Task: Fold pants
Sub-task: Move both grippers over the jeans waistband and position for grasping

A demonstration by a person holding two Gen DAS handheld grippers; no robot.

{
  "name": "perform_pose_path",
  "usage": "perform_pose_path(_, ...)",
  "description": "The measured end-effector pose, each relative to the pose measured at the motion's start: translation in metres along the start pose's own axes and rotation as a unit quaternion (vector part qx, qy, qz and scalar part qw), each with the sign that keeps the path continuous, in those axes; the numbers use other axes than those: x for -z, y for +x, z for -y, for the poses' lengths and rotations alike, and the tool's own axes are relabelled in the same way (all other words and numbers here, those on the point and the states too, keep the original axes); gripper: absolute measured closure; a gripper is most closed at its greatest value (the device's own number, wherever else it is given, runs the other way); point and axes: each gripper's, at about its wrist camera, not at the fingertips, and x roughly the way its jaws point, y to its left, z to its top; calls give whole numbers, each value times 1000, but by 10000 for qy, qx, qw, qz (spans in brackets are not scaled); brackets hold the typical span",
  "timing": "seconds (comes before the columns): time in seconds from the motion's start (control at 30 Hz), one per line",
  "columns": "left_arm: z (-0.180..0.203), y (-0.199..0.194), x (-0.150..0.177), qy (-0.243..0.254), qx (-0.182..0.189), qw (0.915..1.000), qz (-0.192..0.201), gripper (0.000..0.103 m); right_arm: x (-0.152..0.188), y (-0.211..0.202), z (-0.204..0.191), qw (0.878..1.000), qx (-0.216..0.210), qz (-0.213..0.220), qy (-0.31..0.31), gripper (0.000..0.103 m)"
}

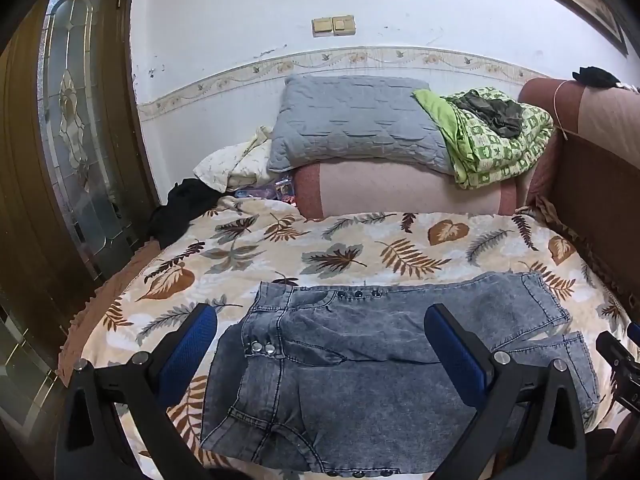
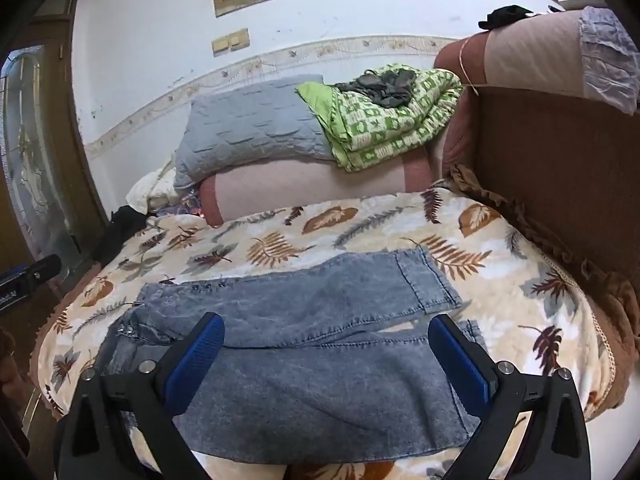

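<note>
The left gripper [image 1: 320, 344] is spread wide with nothing between its blue pads [image 1: 188, 356], hovering above the waist end of the pants [image 1: 360, 360]. The right gripper [image 2: 326, 354] is likewise released and holds nothing, positioned over the leg portion. The pants [image 2: 320, 360], grey-blue denim, lie flat across the leaf-print blanket [image 1: 340, 248] at the near edge of the bed, waist to the left, leg cuffs to the right, one leg lying beyond the other. Beyond the blanket sits a pink bolster [image 1: 408, 194], carrying a grey pillow [image 1: 356, 124] and a folded green quilt [image 1: 496, 140]. A dark garment [image 1: 180, 208] lies at the far left edge. A brown sofa back [image 2: 560, 168] borders the right side.
</note>
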Motion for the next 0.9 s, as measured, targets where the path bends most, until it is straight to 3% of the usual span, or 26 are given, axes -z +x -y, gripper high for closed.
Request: perform_pose_path(0.9, -9, 1, 1, -52, 73, 9999, -45, 0, -2, 1, 14, 9992, 313, -195, 127, 0)
